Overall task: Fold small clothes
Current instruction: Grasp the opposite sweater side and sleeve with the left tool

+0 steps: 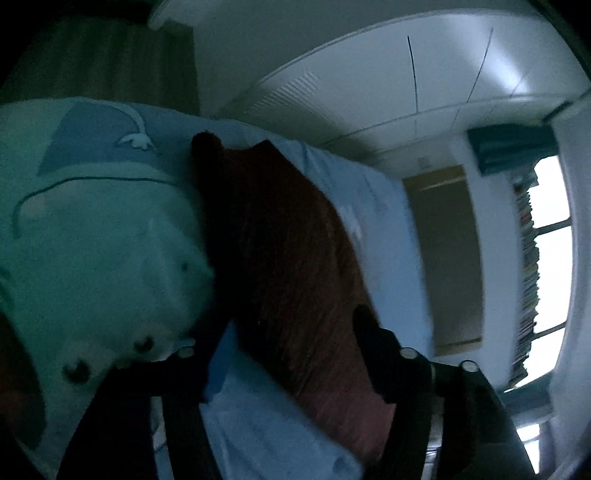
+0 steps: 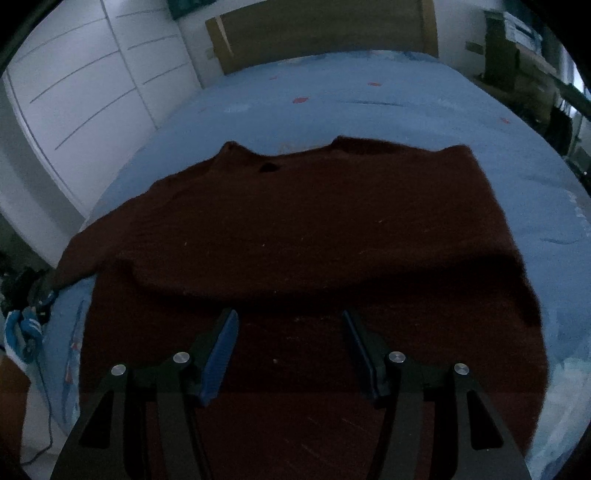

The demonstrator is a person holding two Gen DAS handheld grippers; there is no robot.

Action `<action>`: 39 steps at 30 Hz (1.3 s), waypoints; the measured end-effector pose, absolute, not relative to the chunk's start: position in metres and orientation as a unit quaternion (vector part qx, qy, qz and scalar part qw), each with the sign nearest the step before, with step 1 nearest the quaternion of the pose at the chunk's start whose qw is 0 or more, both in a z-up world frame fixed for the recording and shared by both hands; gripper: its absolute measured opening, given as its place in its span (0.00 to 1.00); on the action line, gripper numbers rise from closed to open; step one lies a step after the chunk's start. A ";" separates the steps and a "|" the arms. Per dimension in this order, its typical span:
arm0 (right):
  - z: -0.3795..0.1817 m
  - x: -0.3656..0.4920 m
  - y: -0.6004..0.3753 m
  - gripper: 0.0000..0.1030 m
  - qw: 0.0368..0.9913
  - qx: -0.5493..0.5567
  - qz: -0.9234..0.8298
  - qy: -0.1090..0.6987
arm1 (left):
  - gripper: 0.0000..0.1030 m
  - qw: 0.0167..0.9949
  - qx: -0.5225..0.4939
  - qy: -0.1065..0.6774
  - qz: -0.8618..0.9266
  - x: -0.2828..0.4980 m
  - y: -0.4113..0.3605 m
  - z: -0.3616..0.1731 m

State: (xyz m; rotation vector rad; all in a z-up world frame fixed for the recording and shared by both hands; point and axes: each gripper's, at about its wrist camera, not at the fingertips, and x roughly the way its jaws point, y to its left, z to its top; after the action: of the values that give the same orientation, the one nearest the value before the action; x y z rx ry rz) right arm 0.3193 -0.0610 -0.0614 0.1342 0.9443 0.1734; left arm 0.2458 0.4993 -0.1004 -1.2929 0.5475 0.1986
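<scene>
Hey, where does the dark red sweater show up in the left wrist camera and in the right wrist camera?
Left wrist view: the dark red sweater runs as a tilted band from upper centre down to the bottom, between the gripper fingers.
Right wrist view: it lies spread across the middle and lower picture, under the open right gripper.
Shared landmark: the blue bedsheet under the sweater; the wooden headboard also shows in both.

Dim bluish light, bright window (image 1: pixel 550 240) glare, left view blurred, fisheye-warped edges

No legible text, label, brand, number or sign found in either view. The stacked books (image 1: pixel 526 266) beside the window show spines too blurred to read.
</scene>
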 end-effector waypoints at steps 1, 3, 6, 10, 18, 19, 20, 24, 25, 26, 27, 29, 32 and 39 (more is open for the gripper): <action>-0.060 0.318 -0.061 0.58 0.885 0.063 0.083 0.453 | 0.45 0.755 -0.603 0.242 0.084 0.246 0.504 -0.101; -0.056 0.316 -0.061 0.58 0.887 0.059 0.083 0.451 | 0.39 0.748 -0.617 0.231 0.075 0.247 0.511 -0.101; -0.051 0.315 -0.060 0.58 0.888 0.051 0.084 0.449 | 0.34 0.734 -0.643 0.210 0.063 0.248 0.522 -0.103; -0.045 0.316 -0.057 0.58 0.890 0.045 0.087 0.446 | 0.27 0.717 -0.668 0.194 0.056 0.261 0.536 -0.110; -0.039 0.310 -0.055 0.58 0.891 0.037 0.092 0.442 | 0.08 0.721 -0.654 0.220 0.068 0.298 0.549 -0.117; -0.039 0.310 -0.056 0.58 0.892 0.038 0.092 0.442 | 0.08 0.723 -0.650 0.221 0.068 0.298 0.545 -0.116; -0.038 0.308 -0.058 0.58 0.892 0.039 0.090 0.441 | 0.07 0.725 -0.649 0.220 0.066 0.298 0.541 -0.115; -0.037 0.302 -0.067 0.58 0.893 0.047 0.083 0.439 | 0.07 0.734 -0.640 0.221 0.047 0.302 0.527 -0.102; -0.037 0.301 -0.070 0.58 0.894 0.050 0.081 0.438 | 0.07 0.736 -0.638 0.222 0.043 0.304 0.524 -0.097; -0.037 0.299 -0.072 0.58 0.894 0.053 0.079 0.437 | 0.07 0.737 -0.637 0.222 0.039 0.306 0.520 -0.094; -0.036 0.298 -0.074 0.58 0.895 0.054 0.079 0.436 | 0.07 0.738 -0.637 0.220 0.036 0.307 0.517 -0.092; -0.034 0.294 -0.079 0.58 0.896 0.058 0.078 0.432 | 0.07 0.740 -0.636 0.217 0.029 0.312 0.509 -0.080; -0.032 0.288 -0.089 0.58 0.899 0.065 0.075 0.427 | 0.07 0.746 -0.629 0.216 0.016 0.320 0.499 -0.064; -0.024 0.274 -0.117 0.58 0.904 0.087 0.068 0.414 | 0.07 0.751 -0.622 0.219 -0.027 0.343 0.452 -0.024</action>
State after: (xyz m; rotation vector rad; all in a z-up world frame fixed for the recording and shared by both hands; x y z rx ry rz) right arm 0.2744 -0.1174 -0.0242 0.1795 0.8549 0.1400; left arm 0.3428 0.4517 -0.0245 -1.3595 0.4795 -0.0596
